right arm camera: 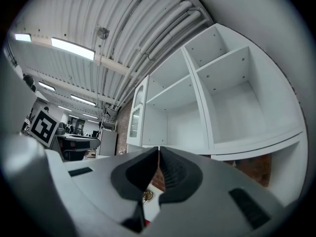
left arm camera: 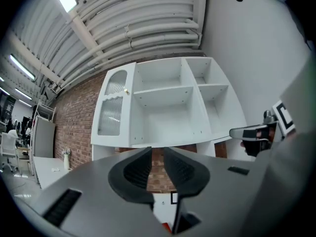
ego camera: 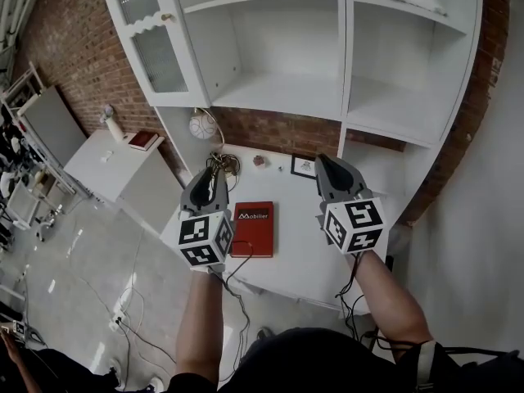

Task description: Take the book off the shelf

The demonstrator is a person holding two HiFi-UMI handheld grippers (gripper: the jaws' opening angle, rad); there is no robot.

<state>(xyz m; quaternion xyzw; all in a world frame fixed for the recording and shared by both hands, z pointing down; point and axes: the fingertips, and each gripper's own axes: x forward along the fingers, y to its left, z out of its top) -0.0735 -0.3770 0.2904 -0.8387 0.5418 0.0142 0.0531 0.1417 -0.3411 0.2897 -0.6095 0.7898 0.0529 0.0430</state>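
A red book [ego camera: 252,228] lies flat on the white table [ego camera: 303,260], below the white shelf unit [ego camera: 286,88], whose compartments look bare. My left gripper [ego camera: 214,173] hovers just left of the book and points at the shelves. Its jaws stand almost together with nothing between them [left arm camera: 158,149]. My right gripper [ego camera: 321,160] is held right of the book, raised toward the shelves, its fingertips touching and empty [right arm camera: 159,149]. A red sliver of the book [left arm camera: 167,226] shows under the left jaws.
A small framed picture [ego camera: 303,167], a tangle of cables [ego camera: 221,166] and a round white object [ego camera: 202,125] sit at the table's back. The shelf's glass door [ego camera: 151,31] stands open at left. A low white cabinet [ego camera: 115,170] carries a vase [ego camera: 109,121].
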